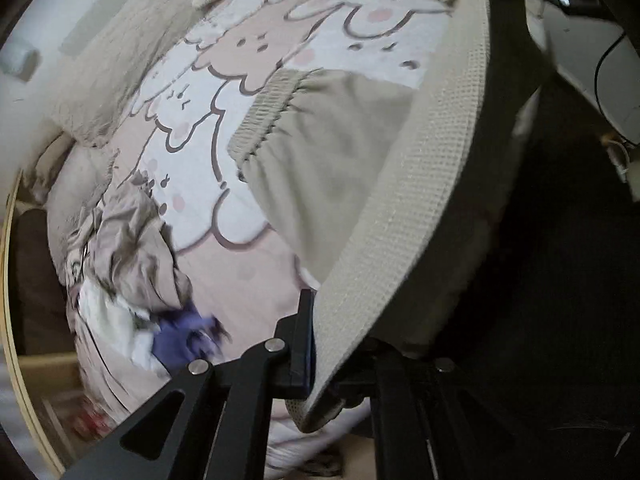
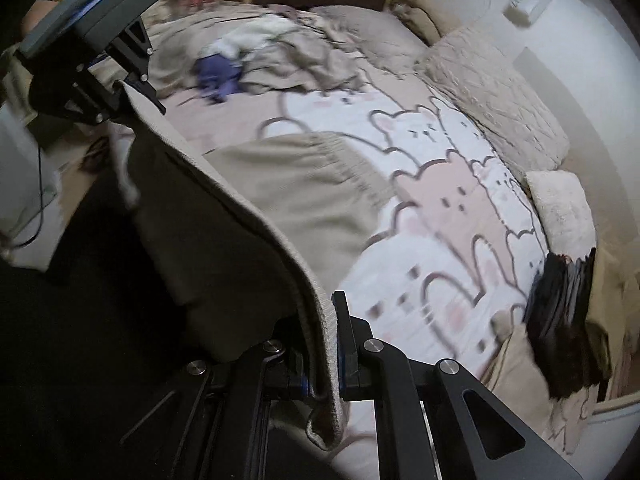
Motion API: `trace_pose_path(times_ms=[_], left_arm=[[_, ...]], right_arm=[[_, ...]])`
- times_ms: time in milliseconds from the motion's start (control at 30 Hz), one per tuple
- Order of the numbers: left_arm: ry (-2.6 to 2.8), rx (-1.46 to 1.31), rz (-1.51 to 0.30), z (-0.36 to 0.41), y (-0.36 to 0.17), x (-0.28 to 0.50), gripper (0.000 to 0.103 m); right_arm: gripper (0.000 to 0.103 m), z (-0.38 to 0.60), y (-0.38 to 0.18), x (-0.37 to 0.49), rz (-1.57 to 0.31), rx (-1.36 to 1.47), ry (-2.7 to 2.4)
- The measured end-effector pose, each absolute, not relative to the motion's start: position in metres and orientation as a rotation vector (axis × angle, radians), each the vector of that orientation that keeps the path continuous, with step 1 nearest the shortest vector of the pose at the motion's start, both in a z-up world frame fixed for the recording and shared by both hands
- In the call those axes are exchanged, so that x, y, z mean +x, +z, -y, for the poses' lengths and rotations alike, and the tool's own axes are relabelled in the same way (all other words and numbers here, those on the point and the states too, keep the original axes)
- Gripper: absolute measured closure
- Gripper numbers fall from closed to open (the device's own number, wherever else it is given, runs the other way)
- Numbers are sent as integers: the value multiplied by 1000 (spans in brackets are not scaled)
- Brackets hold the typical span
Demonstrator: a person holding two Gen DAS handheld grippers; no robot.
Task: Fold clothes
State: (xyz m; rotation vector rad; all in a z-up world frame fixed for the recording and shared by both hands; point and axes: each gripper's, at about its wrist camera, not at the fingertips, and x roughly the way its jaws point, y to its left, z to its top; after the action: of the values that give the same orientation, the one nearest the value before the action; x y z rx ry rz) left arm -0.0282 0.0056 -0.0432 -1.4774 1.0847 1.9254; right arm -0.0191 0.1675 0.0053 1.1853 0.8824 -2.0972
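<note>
Bedding printed with cartoon bears covers the bed (image 2: 440, 264), and on it lies the garment (image 2: 296, 196) — a beige piece, soft and limp, with a gathered elastic band (image 1: 266, 114) at its far end. Its near part is lifted off the bedding: a woven hem (image 1: 408, 200) runs taut between the two grippers, forming a raised edge above the bed's near side.

The left gripper (image 1: 316, 348) is closed tight on one end of that hem, fingers pinching the cloth with no gap to see. The right gripper (image 2: 332, 344) is likewise clamped on the other end, the hem passing between its fingers and hanging a little below them. In the right view the left gripper (image 2: 120, 92) shows at the far end of the same edge.

My judgement: the cloth is light and floppy, will sag wherever it is unsupported, and is not slippery or fragile. The hem corners are the right hold — they keep the edge straight for carrying it over toward the elastic band.

Room ahead is fair: bare bedding lies beyond the band. A heap of clothes (image 1: 132, 264) sits to the left, pillows (image 2: 496, 96) line the far side, and a dark stack (image 2: 564, 320) lies at the right.
</note>
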Motion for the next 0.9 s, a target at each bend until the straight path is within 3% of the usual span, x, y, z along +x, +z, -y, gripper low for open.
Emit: trace_pose_path(times_ms=[167, 433, 500, 567, 600, 700, 733, 767, 800, 833, 900], left_arm=[[1836, -1577, -1114, -9, -66, -115, 95], [1680, -1765, -940, -4, -127, -226, 91], [1624, -1816, -889, 0, -151, -242, 83], [1622, -1837, -879, 6, -168, -253, 47], [1631, -1828, -864, 9, -170, -256, 42], [1665, -1807, -802, 19, -172, -265, 40], [1679, -1802, -772, 23, -171, -269, 38], [1699, -1795, -744, 28, -170, -272, 36], [1745, -1781, -725, 34, -168, -275, 36], [1797, -1774, -700, 41, -164, -277, 36], [1908, -1754, -644, 54, -156, -282, 36]], right_arm=[[94, -159, -19, -108, -885, 1261, -2084], [94, -166, -79, -223, -691, 1480, -2007], [94, -169, -100, -244, -624, 1537, -1979], [94, -171, -120, -256, -575, 1572, -1961], [94, -172, -129, -261, -553, 1587, -1953], [92, -177, -146, -267, -522, 1605, -1975], [82, -179, -149, -268, -512, 1610, -1984], [64, -181, -152, -269, -502, 1615, -1994], [52, -186, -153, -270, -499, 1610, -2043], [32, -193, -152, -272, -497, 1600, -2110], [27, -211, -144, -276, -431, 1583, -2251]])
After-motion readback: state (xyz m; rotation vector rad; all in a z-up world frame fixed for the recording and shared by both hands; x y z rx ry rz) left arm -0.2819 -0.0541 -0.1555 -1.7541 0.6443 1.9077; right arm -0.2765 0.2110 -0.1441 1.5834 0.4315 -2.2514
